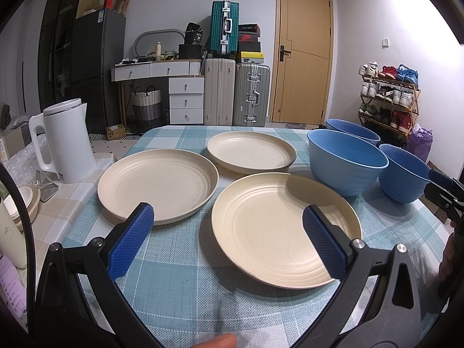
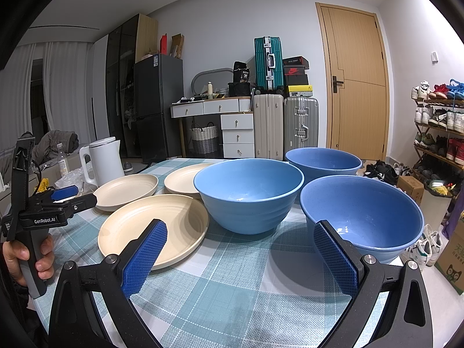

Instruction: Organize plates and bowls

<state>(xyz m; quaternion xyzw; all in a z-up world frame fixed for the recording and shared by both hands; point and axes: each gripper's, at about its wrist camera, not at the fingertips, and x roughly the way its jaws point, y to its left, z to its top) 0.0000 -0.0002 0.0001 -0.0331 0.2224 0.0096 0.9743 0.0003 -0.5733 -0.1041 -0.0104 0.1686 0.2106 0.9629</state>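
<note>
Plates and bowls sit unstacked on the checked tablecloth (image 1: pixel 179 275): three cream plates to the left, three blue bowls to the right, none nested yet. Our left tongs (image 1: pixel 227 232) hang wide open over the near plate (image 1: pixel 278 232), gripping nothing; our right tongs (image 2: pixel 240 256) are likewise wide open and empty, with one pad in front of the near bowl (image 2: pixel 374 211).

We judge the step in hand to be a first pick. For the plate, we should bring one pad under the rim and one over it, pinch firmly, lift level, then lower it squarely onto the left plate (image 1: pixel 158 182). The far plate (image 1: pixel 250 152) would follow. For bowls, we clamp the wall near the rim.

Every plate and bowl looks empty: the middle bowl (image 2: pixel 248 191) and far bowl (image 2: pixel 323 161) show only bare insides.
</note>
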